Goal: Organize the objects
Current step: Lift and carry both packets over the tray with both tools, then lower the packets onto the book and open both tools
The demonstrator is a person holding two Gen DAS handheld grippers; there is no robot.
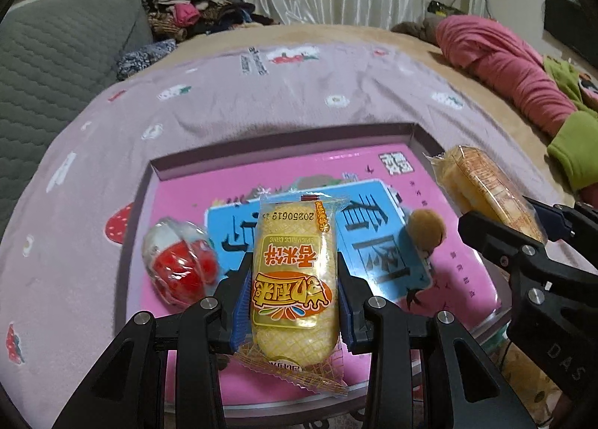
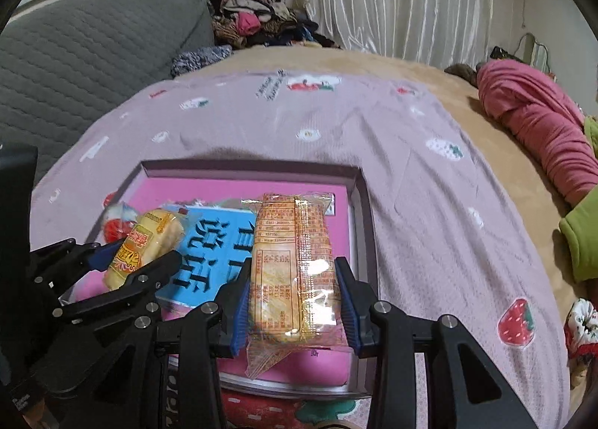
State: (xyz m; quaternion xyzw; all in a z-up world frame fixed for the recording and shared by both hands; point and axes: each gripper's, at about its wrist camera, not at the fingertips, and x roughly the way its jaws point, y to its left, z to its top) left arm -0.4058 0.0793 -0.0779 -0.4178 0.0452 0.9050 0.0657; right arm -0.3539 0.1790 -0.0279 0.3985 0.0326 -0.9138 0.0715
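My left gripper (image 1: 295,279) is shut on a yellow rice-cake packet (image 1: 293,279), held over a pink box lid (image 1: 179,171) lying on the bed. My right gripper (image 2: 293,290) is shut on a second rice-cake packet (image 2: 293,261), its printed back facing up, over the right part of the same box (image 2: 358,182). Each gripper shows in the other's view: the right one (image 1: 501,223) at the right, the left one (image 2: 138,257) at the left. In the box lie a red-and-white wrapped ball (image 1: 179,264) and a small brown round snack (image 1: 426,229).
The box rests on a lilac strawberry-print blanket (image 1: 261,100) over a tan bed. A grey quilted headboard (image 1: 56,55) is at the left, a heap of clothes (image 1: 194,14) at the back, and pink and green bedding (image 1: 515,66) at the right.
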